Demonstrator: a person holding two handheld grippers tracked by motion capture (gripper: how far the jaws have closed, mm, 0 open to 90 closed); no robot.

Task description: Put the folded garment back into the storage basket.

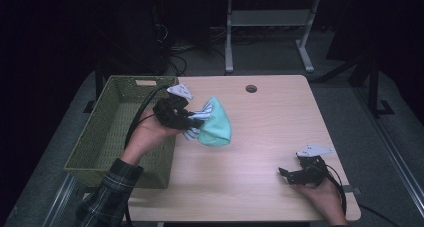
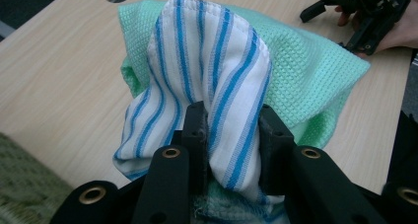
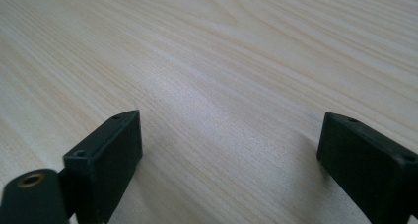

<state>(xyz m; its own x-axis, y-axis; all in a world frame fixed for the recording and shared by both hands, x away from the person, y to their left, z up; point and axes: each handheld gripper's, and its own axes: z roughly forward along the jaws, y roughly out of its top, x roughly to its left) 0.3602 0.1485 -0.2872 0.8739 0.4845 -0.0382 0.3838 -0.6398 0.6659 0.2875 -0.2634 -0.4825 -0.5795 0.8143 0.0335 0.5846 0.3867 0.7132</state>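
Sitting at the table's (image 1: pixel 260 137) left edge, the woven green basket (image 1: pixel 120 132) shows only its bare mesh floor and walls. Just beside its right rim the left gripper (image 1: pixel 196 122) is clamped on a bundle of two cloths, a white one with blue stripes (image 2: pixel 207 81) pinched between the jaws and a mint green one (image 1: pixel 216 127) behind it, the bundle's long axis running level out toward the table's middle. Near the front right corner the right gripper (image 1: pixel 286 174) rests with its jaws spread wide over bare wood, gripping nothing.
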